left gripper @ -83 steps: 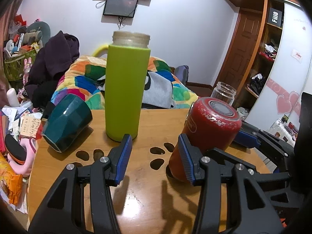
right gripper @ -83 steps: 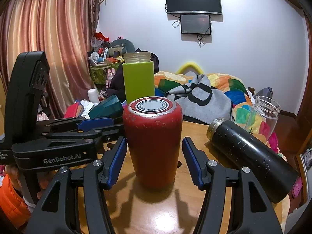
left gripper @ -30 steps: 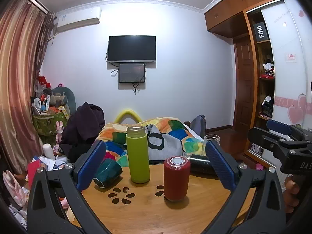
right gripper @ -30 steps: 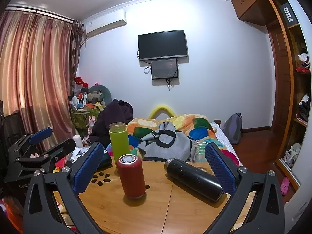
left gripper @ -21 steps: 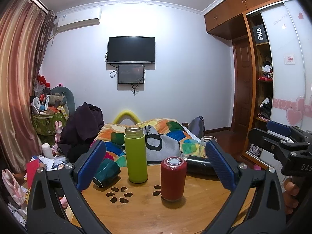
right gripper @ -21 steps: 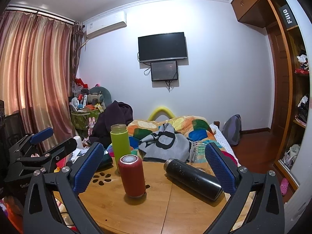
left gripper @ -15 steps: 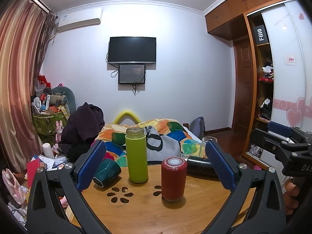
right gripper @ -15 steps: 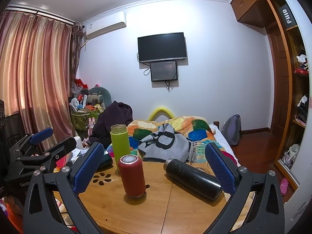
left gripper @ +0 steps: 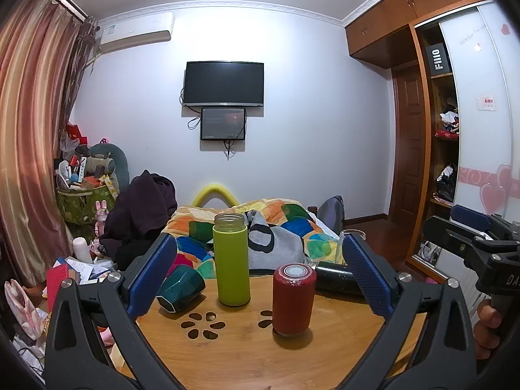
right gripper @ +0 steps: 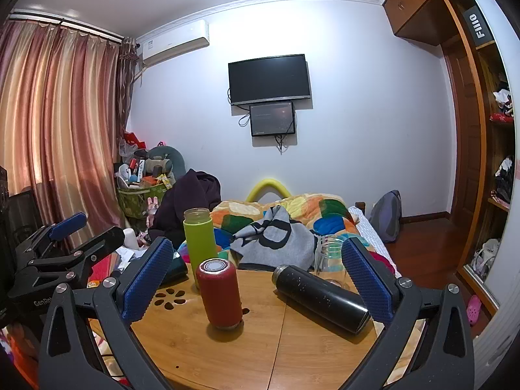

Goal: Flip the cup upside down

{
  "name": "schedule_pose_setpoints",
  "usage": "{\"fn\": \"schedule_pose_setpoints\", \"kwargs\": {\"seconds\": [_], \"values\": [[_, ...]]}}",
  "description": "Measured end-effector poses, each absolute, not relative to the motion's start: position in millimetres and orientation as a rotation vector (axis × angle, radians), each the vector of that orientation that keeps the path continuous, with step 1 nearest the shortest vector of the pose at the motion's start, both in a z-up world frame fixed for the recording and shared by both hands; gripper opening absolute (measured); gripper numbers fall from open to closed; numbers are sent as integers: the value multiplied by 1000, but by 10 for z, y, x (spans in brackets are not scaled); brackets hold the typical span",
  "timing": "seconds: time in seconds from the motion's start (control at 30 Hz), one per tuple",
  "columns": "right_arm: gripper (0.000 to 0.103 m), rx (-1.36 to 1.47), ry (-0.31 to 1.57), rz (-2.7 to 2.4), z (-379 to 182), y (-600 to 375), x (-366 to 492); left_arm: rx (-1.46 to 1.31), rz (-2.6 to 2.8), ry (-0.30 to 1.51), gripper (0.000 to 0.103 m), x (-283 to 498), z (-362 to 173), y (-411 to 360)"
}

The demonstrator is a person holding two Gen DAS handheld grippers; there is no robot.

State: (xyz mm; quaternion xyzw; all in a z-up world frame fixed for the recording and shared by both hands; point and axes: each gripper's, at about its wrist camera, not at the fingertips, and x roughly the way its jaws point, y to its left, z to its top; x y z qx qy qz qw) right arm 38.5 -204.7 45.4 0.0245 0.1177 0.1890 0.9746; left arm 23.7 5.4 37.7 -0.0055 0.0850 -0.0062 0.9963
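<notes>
The red cup stands on the round wooden table with its flat base up; it also shows in the right wrist view. My left gripper is open wide and empty, held back from the table. My right gripper is open wide and empty too, well short of the red cup. The right gripper's body shows at the right edge of the left wrist view. The left gripper's body shows at the left edge of the right wrist view.
A lime-green bottle stands behind the red cup. A dark teal cup lies on its side at the left. A black flask lies at the right, with a glass jar behind it. A cluttered bed lies beyond the table.
Since 2.8 s ago both grippers opened wide and drew back and up from the red cup, which stays standing on the table. Over the last second almost nothing moves.
</notes>
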Motion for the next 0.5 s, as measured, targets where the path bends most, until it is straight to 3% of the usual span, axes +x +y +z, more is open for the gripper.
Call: {"fn": "schedule_pose_setpoints", "kwargs": {"seconds": [0.5], "values": [[103,49,239,381,481,-2056,387,-16,-11,175,103,257,364,71]]}}
